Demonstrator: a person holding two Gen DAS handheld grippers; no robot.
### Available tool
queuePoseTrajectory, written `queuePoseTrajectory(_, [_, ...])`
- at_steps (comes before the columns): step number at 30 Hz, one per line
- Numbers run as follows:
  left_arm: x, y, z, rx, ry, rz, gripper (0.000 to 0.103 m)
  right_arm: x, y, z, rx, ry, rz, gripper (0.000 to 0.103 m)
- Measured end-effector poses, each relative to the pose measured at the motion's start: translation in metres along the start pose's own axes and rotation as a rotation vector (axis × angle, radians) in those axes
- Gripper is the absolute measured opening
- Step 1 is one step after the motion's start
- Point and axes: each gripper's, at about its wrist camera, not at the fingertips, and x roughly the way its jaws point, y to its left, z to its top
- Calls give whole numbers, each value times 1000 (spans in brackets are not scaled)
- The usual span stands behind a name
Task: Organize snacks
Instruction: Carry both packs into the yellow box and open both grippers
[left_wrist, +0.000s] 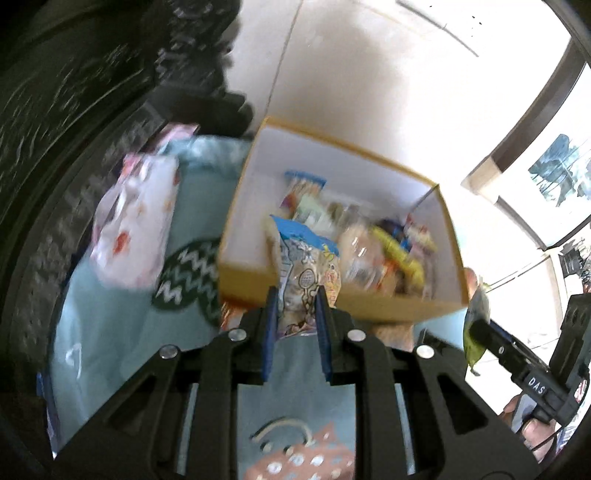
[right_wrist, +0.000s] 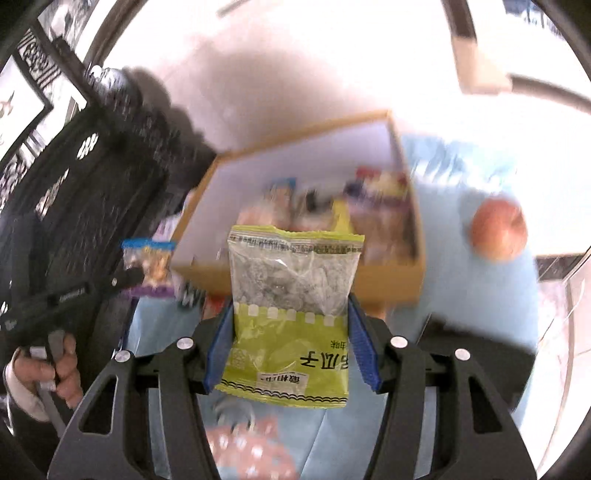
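A blue-topped snack bag (left_wrist: 299, 291) is clamped by the left gripper (left_wrist: 297, 314), a green packet (right_wrist: 291, 314) by the right gripper (right_wrist: 291, 339); an apple (right_wrist: 498, 232) is seen only from the right wrist.

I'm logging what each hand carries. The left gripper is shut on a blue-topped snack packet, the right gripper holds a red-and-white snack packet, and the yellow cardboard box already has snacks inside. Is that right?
One detail is wrong: the right gripper holds a green-and-clear snack packet, as the right wrist view shows. The left gripper is indeed shut on the blue-topped snack packet, and the yellow cardboard box does hold snacks.
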Motion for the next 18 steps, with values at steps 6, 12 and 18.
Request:
queuePoseTrajectory(6, [30, -21, 24, 17, 0, -8, 19, 15, 13, 30, -114, -103, -88, 58])
queuePoseTrajectory(12, [56, -28, 41, -35, -16, 34, 88, 37, 25, 39, -251, -224, -323, 73])
queuePoseTrajectory(18, [46, -14, 36, -33, -59, 51, 90, 29, 12, 29, -254, -253, -339, 78])
